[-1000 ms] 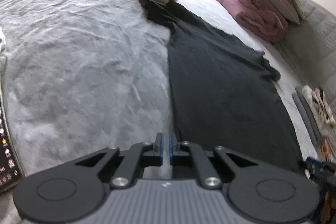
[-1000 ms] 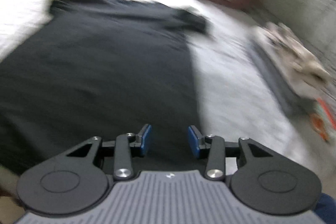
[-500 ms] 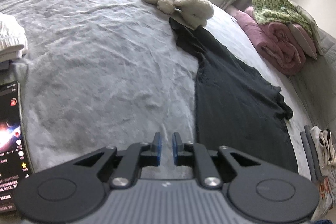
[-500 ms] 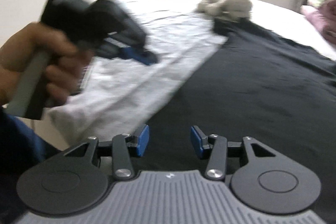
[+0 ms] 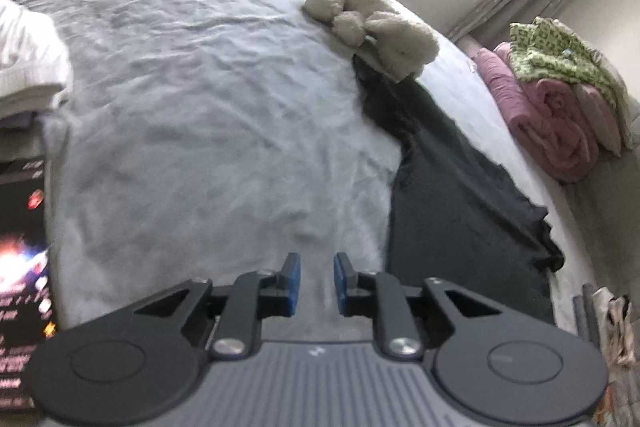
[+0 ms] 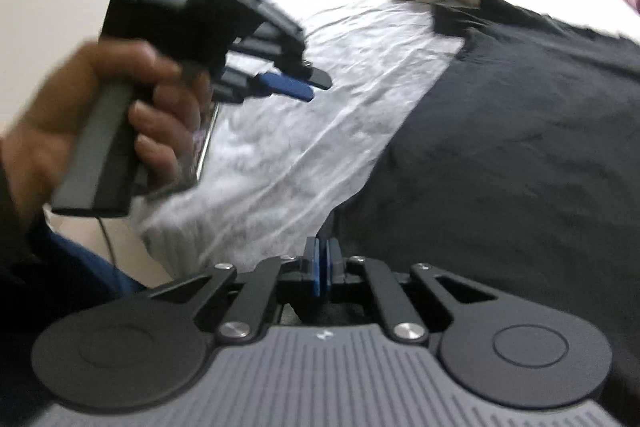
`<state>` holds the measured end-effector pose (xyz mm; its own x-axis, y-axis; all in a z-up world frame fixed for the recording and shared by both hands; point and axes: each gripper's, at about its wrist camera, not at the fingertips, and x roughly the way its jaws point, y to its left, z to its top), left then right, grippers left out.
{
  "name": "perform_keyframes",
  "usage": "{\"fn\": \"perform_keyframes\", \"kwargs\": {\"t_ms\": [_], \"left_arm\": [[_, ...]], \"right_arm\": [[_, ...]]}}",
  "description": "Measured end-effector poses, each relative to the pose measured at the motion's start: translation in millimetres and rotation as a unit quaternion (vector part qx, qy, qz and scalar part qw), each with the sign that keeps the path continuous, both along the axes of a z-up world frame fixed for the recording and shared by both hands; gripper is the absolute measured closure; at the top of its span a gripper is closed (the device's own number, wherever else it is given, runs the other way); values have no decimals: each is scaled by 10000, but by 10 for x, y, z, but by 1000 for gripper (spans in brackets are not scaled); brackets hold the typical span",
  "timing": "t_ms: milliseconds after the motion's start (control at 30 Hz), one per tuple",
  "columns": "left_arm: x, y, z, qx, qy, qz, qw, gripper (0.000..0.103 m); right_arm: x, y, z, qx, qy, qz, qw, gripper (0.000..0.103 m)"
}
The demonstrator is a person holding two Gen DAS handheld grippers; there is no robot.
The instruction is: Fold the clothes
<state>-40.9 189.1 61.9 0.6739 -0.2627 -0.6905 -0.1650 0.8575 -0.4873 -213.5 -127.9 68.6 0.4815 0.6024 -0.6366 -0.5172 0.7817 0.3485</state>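
**A:** Start nearest — what are the grippers doing?

**B:** The right gripper [image 6: 322, 269] has its blue pads pressed together at the near edge of the bed [image 5: 192, 115], right where the hem of the black garment [image 6: 520, 147] meets the grey bedding. Whether any cloth is pinched between the pads I can't tell; the dark hem runs in under the fingers and hides it. The left gripper [image 5: 316, 283] is empty, its jaws opening, with only bare sheet between them.

**A:** And the hand on it?

**B:** In the right wrist view the left hand [image 6: 100, 123] is wrapped round the handle, the tool held above the sheet and tipped downward, its tips off the fabric.

**A:** So which step is this?

**B:** I'd judge it the start of a fold — one near corner being taken, the other not yet. The next move calls for the left gripper to shift across to the garment's long edge, which lies just to its right, and close on it so both sides lift together.

**A:** Where does the garment lie overall?

**B:** Spread flat along the bed's right side, running from the near edge to the far end, where its top is tucked under a cream plush toy [image 5: 372, 23]. Beyond, at the far right edge, sit pink rolled blankets [image 5: 560, 123].
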Motion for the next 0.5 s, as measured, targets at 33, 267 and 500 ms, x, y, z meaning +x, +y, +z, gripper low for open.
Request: {"fn": "perform_keyframes", "kwargs": {"t_ms": [33, 267, 500], "left_arm": [[85, 8, 35, -43, -35, -3, 10000, 85], [875, -12, 178, -357, -262, -72, 9990, 72], [1894, -202, 114, -89, -300, -129, 9994, 50]], "right_arm": [[19, -74, 8, 245, 126, -64, 9996, 99], [107, -419, -40, 1457, 815, -175, 9858, 98], [167, -412, -88, 1543, 943, 176, 9834, 97]]}}
